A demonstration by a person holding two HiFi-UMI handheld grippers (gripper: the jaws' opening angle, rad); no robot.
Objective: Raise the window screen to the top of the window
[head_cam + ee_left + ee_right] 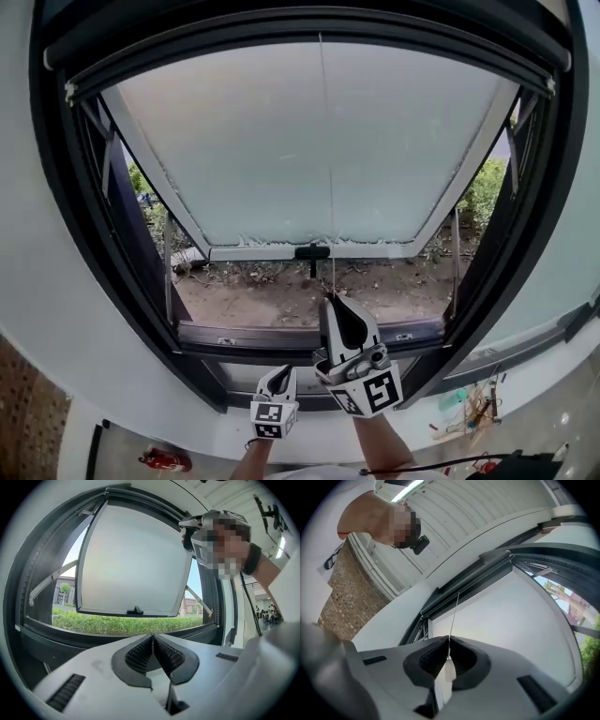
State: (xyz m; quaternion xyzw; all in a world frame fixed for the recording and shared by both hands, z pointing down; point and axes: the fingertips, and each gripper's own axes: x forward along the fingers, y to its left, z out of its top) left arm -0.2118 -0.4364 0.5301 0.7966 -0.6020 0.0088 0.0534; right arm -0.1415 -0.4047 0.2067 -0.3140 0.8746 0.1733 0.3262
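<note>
– Closest to us, what are the two claws doing?

– Up front, the right claw (332,302) is pointing up toward the glass, its jaws closing tight on a thin pale cord (328,187). In the right gripper view that cord is running straight out from between the ribbed pads toward the top of the frame. Lower and just to one side, the left claw (280,371) is lying level, its jaws pressing together on themselves.

– And going from the biggest thing down?

– Most of the head view is being filled by the dark window frame (56,187), sitting in a white wall (19,234). Inside it a large pale, frosted-looking sash (234,150) is swinging outward from its top edge. It is carrying a small black handle (312,252) at the middle of its lower edge.

– Where is the window screen?

– Up high: the window screen (281,28) is showing as a dark band lying along the very top of the opening, with small white caps at its ends. Its cord is hanging from the middle of that band, crossing in front of the sash down to the right claw. Whether any mesh is hanging below the band, I cannot tell. Under the sash, bare soil (281,291) and green shrubs (487,192) are showing through.

– Any writing?

– Only patterns: the cube (375,392) on the right claw and its twin on the left are wearing black-and-white square markers.
</note>
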